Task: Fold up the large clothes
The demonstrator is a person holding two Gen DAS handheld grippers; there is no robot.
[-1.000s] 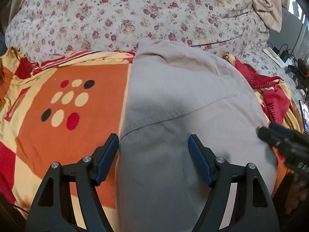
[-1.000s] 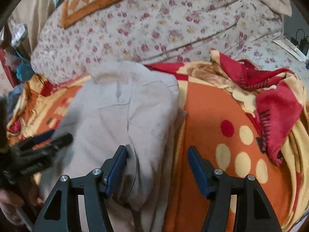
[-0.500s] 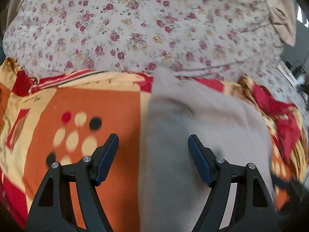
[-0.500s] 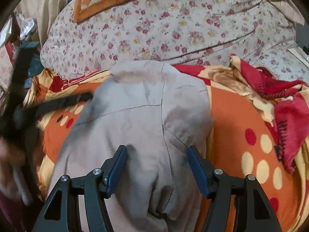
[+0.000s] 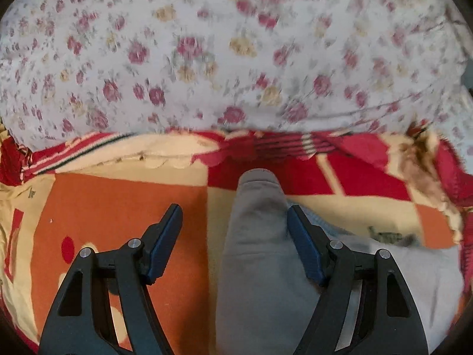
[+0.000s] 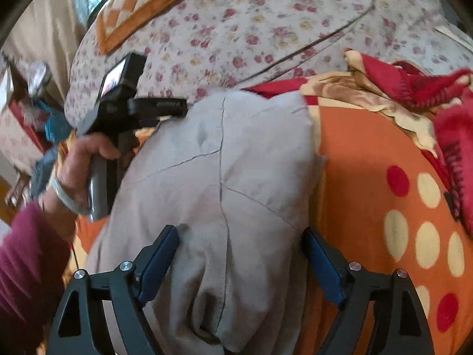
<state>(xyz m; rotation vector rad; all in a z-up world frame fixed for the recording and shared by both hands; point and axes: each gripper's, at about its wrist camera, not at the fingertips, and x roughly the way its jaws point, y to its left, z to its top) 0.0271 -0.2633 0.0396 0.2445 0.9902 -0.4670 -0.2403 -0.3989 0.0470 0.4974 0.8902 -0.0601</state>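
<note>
A large grey garment (image 6: 230,183) lies folded on an orange, red and cream blanket (image 6: 369,153). In the left wrist view its far corner (image 5: 257,236) rises between my fingers. My left gripper (image 5: 233,224) is open and empty, low over the garment's left edge. My right gripper (image 6: 239,251) is open and empty, with its jaws standing either side of the garment's near bulge. The left gripper (image 6: 153,106) also shows in the right wrist view, held in a hand at the garment's far left corner.
A floral quilt (image 5: 236,44) is heaped behind the blanket. A bunched red blanket edge (image 6: 414,82) lies at the right. An orange checked cushion (image 6: 139,3) sits on the quilt. Clutter (image 6: 26,112) stands at the far left.
My left gripper has moved forward along the garment's left edge to its far corner. My right gripper has shifted left, centring over the garment. Both stayed open.
</note>
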